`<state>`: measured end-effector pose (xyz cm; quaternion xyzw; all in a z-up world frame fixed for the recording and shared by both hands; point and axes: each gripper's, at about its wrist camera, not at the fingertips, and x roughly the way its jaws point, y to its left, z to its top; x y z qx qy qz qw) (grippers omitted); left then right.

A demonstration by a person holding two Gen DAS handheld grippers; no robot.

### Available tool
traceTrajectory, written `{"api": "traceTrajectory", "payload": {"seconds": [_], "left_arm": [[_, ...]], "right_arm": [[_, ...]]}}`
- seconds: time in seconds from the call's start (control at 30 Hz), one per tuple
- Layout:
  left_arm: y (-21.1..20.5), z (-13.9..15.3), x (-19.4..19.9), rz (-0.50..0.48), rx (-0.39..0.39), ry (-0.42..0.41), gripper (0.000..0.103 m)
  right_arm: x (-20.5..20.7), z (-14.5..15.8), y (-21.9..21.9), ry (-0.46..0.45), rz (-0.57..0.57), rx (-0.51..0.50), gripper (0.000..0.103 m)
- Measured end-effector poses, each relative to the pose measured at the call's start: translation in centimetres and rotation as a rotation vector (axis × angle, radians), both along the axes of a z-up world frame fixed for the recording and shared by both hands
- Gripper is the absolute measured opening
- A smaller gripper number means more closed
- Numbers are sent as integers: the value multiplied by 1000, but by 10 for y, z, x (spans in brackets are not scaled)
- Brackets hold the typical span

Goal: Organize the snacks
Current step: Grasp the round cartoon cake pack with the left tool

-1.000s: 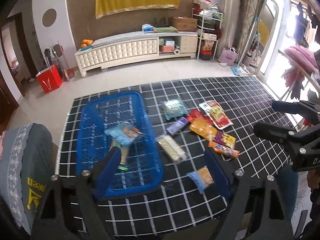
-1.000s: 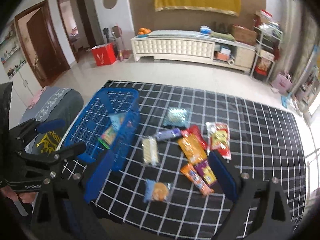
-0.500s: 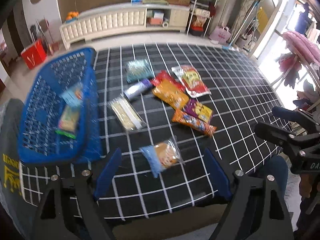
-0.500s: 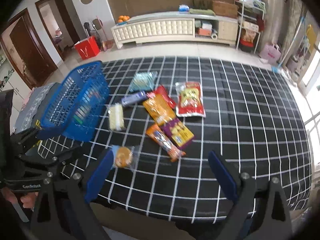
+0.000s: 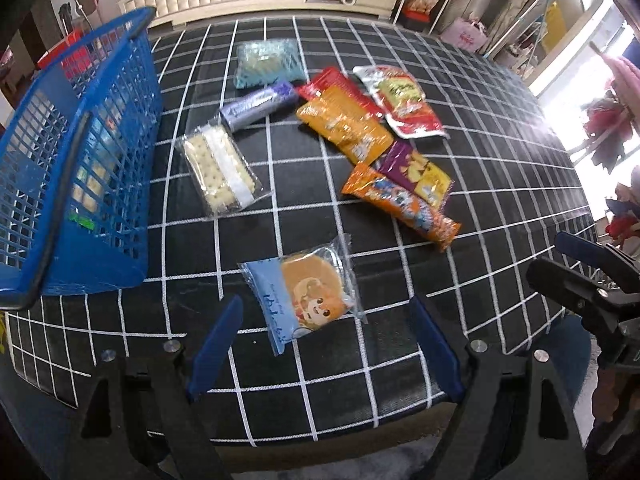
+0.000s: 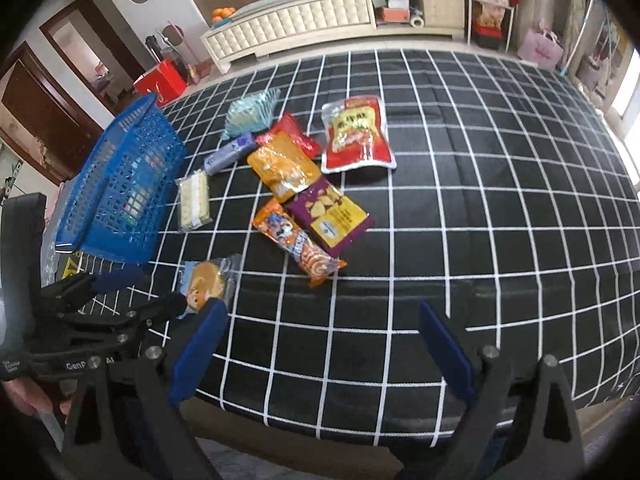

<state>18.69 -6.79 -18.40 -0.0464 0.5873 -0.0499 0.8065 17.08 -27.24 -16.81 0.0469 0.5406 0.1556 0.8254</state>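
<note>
1. Black grid-patterned cloth [image 5: 500,168] covers the table
2. Blue basket [image 5: 120,128] stands left, snacks inside
3. Left gripper [image 5: 324,344] and right gripper [image 6: 320,344] gape wide, empty
4. Cookie packet [image 5: 304,300] lies just ahead of the left gripper

cream cabinet [image 6: 304,20] | oranges [image 6: 223,13] | red bag [image 6: 162,80] | pink bag [image 6: 541,49]

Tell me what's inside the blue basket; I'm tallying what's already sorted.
Through the blue basket mesh wall, pale packets with a green edge show. How many and what kind cannot be told; the mesh covers them.
</note>
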Motion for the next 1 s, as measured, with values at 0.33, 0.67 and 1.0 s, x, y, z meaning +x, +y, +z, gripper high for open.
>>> {"api": "traceTrajectory", "payload": {"seconds": [0.33,0.67,1.0], "left_arm": [[1,-41,23,26,30,82,83],[0,-65,37,22,70,112,82],[5,-51,20,61,49,36,56]], "right_arm": [[14,-26,2,48,11,-7,98],[17,-41,-1,79,3,-24,98],[16,-31,11,30,51,-104,98]]}}
